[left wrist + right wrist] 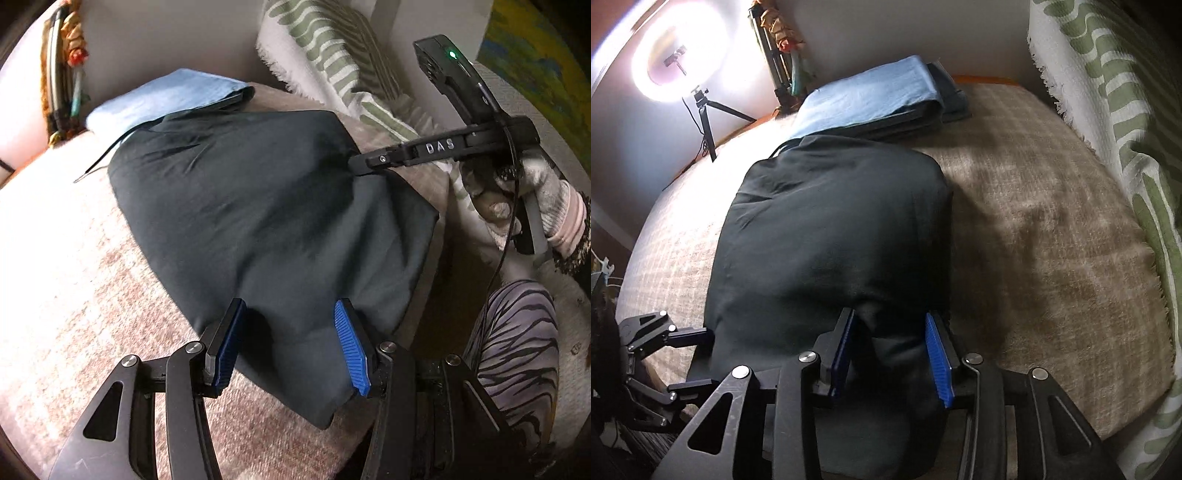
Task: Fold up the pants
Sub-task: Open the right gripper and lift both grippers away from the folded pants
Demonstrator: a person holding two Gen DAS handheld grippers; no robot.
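- Ring light on a tripod, far left, beyond the bed's left edge; glare washes out that corner.
- My left gripper: jaws wide apart, blue pads either side of a bulge of the pants at the bed's near edge. Pads look to touch the cloth but are not pinched together.
- Pants: dark, laid flat down the middle of the bed, one end draping over the near edge, the other reaching the far end.
- Folded blue cloth stacked on darker folded pieces at the bed's far edge, just beyond the pants.
- My right gripper: jaws also wide, straddling a fold of pants at the near edge. In the left view its tips meet the pants' right side; grip there I cannot tell.
- Green-striped blanket along the bed's right edge.
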